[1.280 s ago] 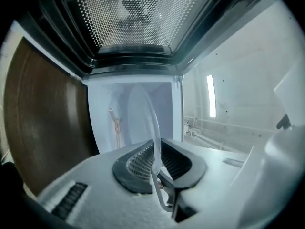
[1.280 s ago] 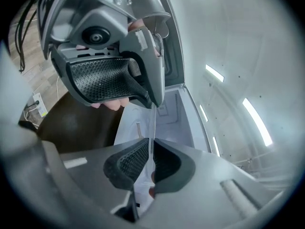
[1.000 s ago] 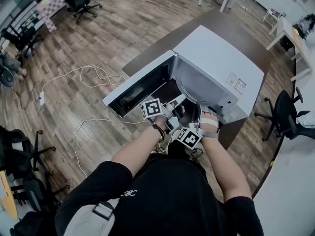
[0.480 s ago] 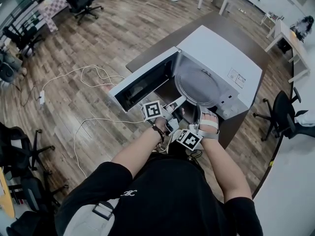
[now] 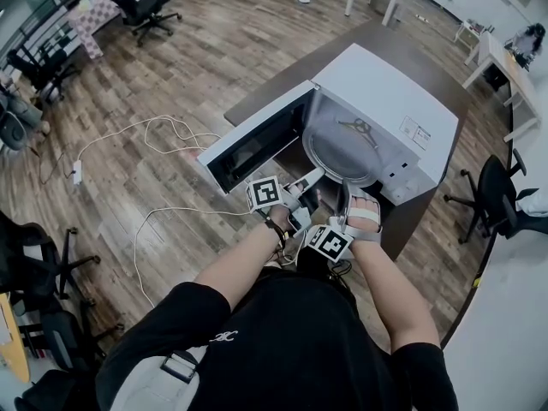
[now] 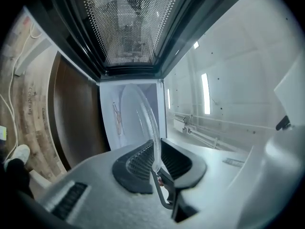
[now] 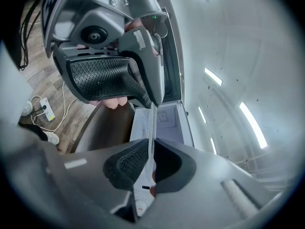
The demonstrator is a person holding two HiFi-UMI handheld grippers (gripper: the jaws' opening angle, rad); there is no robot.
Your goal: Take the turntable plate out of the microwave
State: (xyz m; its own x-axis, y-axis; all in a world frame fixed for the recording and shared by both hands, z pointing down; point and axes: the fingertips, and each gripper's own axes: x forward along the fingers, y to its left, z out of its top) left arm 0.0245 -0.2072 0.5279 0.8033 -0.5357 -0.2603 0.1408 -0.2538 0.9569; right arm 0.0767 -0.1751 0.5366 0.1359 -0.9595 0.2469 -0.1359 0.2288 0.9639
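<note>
Glass plate [image 5: 342, 151], clear and round, is held up at the mouth of the microwave [image 5: 402, 92], tilted steeply with its near rim low and toward me. Whether its far edge has cleared the cavity, I cannot tell from the head view.

My left gripper [image 5: 306, 188] is clamped on the near rim. In the left gripper view the plate [image 6: 143, 113] runs edge-on between my ribbed pads [image 6: 138, 163], which sit on the glass either side. These jaws have just opened a shade further, with the rim between them and the pads on it.

My right gripper [image 5: 349, 197] is closed on the same rim, just beside the left. In the right gripper view the plate edge [image 7: 152, 123] stands as a thin upright line between my two pads, and the left gripper [image 7: 114, 80] shows close above, on that same edge.

Microwave door [image 5: 253, 144] hangs open to the left; its mesh window [image 6: 128, 27] fills the top of the left gripper view. The microwave stands on a dark brown table [image 5: 282, 84]. White cable [image 5: 154, 135] lies looped on the wooden floor [image 5: 214, 32] to the left.
</note>
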